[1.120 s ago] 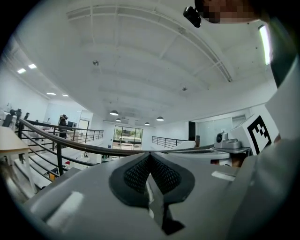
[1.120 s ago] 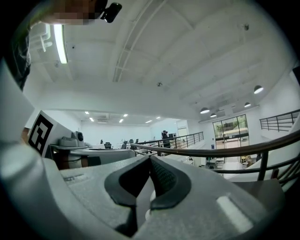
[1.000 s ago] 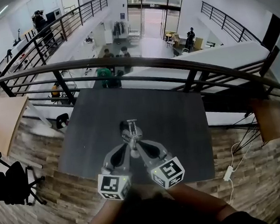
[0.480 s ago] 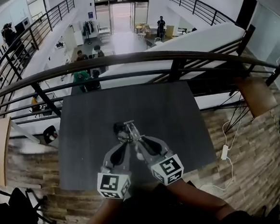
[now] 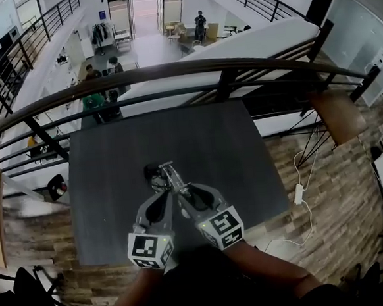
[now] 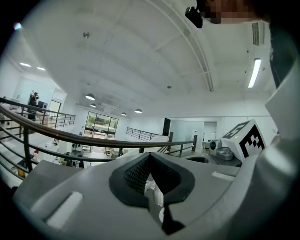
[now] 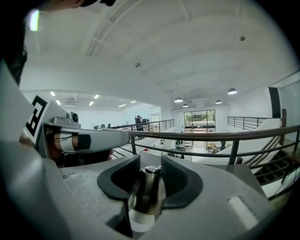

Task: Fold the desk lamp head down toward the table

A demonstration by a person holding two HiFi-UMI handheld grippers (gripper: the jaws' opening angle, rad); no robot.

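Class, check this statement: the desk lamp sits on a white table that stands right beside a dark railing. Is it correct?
One detail is wrong. The table is dark grey, not white, as the head view shows. The rest holds: the desk lamp sits on it, and the table stands right beside a dark railing.

Open tabletop (image 5: pixel 108 182) all around the lamp (image 5: pixel 160 174), railing (image 5: pixel 172 70) beyond
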